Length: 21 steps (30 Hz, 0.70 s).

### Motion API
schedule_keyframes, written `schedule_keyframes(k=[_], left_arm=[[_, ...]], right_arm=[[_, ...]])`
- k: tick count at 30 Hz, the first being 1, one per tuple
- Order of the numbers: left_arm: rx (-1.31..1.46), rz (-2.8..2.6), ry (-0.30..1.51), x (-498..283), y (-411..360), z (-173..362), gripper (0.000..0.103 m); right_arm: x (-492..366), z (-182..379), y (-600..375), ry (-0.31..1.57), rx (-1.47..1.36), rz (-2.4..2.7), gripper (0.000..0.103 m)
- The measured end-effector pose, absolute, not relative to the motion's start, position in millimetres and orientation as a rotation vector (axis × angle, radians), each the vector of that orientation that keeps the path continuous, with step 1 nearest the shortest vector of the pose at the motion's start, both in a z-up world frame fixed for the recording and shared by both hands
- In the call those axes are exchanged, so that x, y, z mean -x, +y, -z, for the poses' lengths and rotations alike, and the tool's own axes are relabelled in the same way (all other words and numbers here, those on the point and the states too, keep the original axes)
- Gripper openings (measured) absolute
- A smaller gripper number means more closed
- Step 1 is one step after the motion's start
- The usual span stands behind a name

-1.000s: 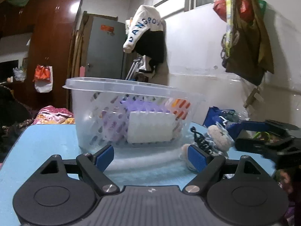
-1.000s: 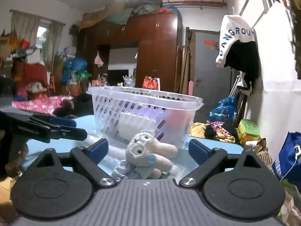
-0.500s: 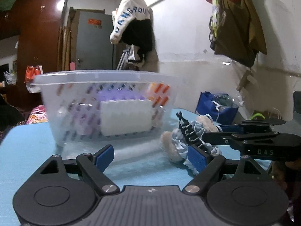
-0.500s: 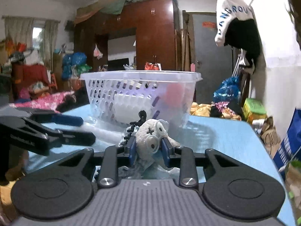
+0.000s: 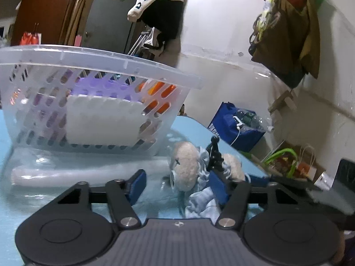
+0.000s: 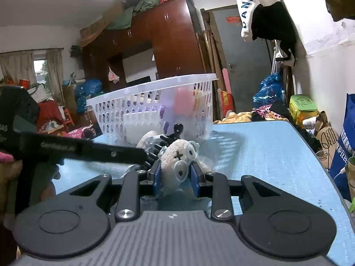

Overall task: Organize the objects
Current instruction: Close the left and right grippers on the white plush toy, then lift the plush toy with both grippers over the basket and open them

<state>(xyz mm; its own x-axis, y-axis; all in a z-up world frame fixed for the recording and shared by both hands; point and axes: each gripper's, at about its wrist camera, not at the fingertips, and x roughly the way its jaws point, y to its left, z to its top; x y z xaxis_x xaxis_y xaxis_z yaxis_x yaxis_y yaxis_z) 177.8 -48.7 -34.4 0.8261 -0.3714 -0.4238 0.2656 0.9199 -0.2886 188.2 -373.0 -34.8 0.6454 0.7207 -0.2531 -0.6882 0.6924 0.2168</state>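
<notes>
A fluffy white plush toy in pale blue cloth, with a black hair claw on it, lies on the blue table in front of a white slotted basket. My right gripper is shut on the toy. In the left wrist view the toy sits between the fingers of my left gripper, close to the right pad; the jaws are closing and the left pad stands apart from it. The left gripper's finger reaches in from the left in the right wrist view.
The basket holds a white block, a purple box and orange items. A clear plastic roll lies in front of it. A blue bag and clutter stand beyond the table's right edge, against the white wall.
My right gripper closed on the plush toy and rolled. My left gripper swung right to the toy, and its jaws have narrowed around it.
</notes>
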Motion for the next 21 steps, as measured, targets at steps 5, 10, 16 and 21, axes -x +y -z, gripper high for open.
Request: schedule_keyframes(k=[5, 10, 16, 21], left_arm=[[0.276, 0.375, 0.54, -191, -51, 39, 0.03], [0.235, 0.375, 0.516, -185, -56, 38, 0.025], [0.209, 0.381, 0.424, -163, -56, 30, 0.024], [0.201, 0.373, 0.361, -147, -50, 14, 0.024]], right_arm=[[-189, 36, -370, 0.331, -0.094, -0.797, 0.031], [-187, 35, -370, 0.319, -0.107, -0.798, 0.031], [-176, 22, -369, 0.271, -0.093, -0.808, 0.031], [-169, 9, -363, 0.231, -0.077, -0.825, 0.031]])
